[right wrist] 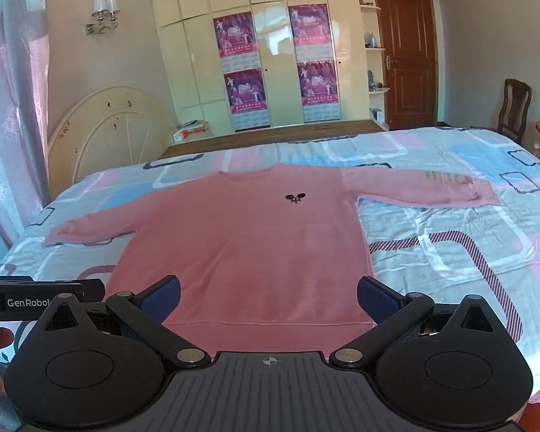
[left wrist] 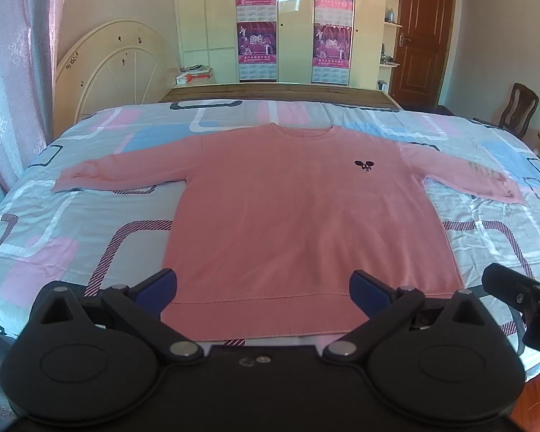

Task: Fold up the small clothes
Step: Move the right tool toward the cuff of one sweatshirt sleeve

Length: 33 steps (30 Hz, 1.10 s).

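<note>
Sunlight is falling across a bedroom where a bed (left wrist: 90, 223) with a patchwork-print cover is carrying a pink sweater (left wrist: 291, 216). It is lying flat, front up, both sleeves stretching outward, neckline pointing toward the cream wardrobe (left wrist: 295, 21) and its posters. Both tongs are hanging over the near hem, tilting downward. Left tongs (left wrist: 264, 288) are standing released, gripping nothing, and right tongs (right wrist: 269, 297) are likewise gaping wide with only sweater fabric showing beneath them.
</note>
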{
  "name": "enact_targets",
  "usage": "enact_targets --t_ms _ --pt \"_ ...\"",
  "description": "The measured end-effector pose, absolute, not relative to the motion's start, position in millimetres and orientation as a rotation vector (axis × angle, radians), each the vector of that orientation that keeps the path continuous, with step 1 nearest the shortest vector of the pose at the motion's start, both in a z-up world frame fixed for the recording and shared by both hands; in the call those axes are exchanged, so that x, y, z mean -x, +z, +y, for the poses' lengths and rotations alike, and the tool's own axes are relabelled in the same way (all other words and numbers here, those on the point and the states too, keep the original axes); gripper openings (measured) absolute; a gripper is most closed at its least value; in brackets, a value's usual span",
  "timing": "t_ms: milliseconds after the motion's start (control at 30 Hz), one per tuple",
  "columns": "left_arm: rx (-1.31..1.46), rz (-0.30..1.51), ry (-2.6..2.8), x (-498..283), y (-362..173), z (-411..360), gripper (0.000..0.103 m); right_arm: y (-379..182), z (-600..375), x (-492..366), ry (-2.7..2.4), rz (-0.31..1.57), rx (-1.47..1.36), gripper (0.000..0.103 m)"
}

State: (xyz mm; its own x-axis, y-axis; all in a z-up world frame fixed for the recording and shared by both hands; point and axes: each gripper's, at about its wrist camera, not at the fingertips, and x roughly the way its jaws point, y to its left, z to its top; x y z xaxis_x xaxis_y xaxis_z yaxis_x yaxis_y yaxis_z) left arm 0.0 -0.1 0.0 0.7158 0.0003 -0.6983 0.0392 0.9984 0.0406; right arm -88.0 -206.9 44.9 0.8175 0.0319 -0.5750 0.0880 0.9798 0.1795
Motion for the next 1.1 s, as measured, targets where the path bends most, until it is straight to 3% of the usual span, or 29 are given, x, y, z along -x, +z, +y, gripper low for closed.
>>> enact_targets --t_ms 1100 --pt "-0.064 0.754 -0.011 -27.1 -8.5 9.8 0.102 31.4 -208.4 59.6 -0.071 0.64 -0.207 0.103"
